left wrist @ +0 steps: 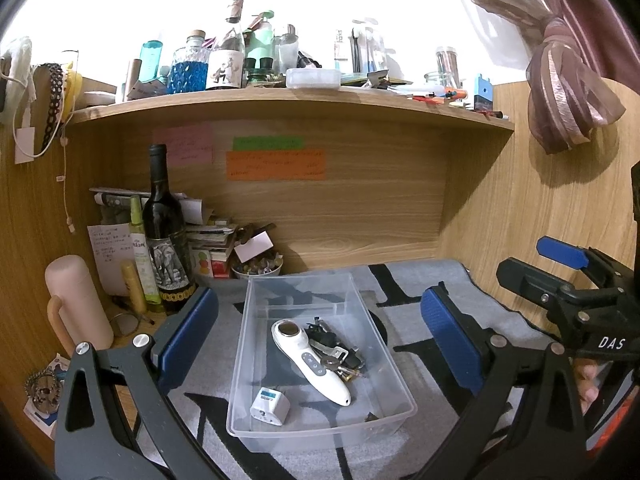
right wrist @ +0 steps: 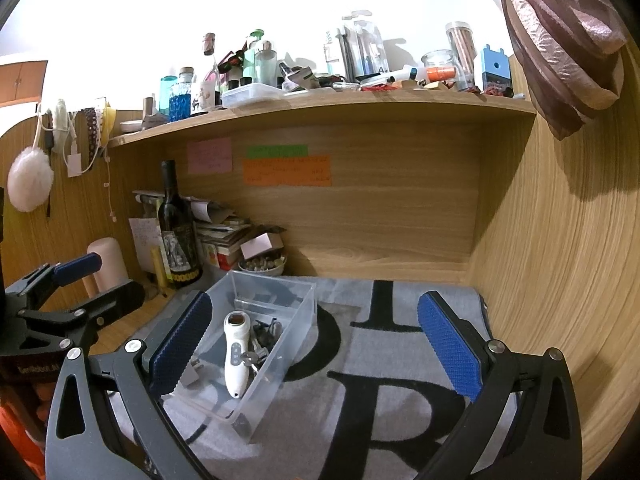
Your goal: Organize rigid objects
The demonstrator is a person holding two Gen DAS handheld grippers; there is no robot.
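A clear plastic bin (left wrist: 376,344) (right wrist: 298,320) rests on a grey mat with black letters. Inside lie a white handheld device (left wrist: 310,362) (right wrist: 234,354), a bunch of keys with a black fob (left wrist: 336,350) (right wrist: 264,338), and a white plug adapter (left wrist: 270,406). My left gripper (left wrist: 320,344) hangs open above the bin with nothing between its blue pads. My right gripper (right wrist: 316,348) is open and empty too, over the mat just right of the bin. In the left wrist view the right gripper (left wrist: 560,276) shows at the right edge, and the right wrist view catches the left gripper (right wrist: 80,280) at the left.
A dark wine bottle (left wrist: 164,236), a pink flask (left wrist: 76,300), tubes, stacked papers and a bowl (left wrist: 258,268) crowd the desk's back left corner. A shelf (left wrist: 280,98) packed with bottles runs overhead. Wooden walls close the back and right. A tied curtain (left wrist: 560,92) hangs upper right.
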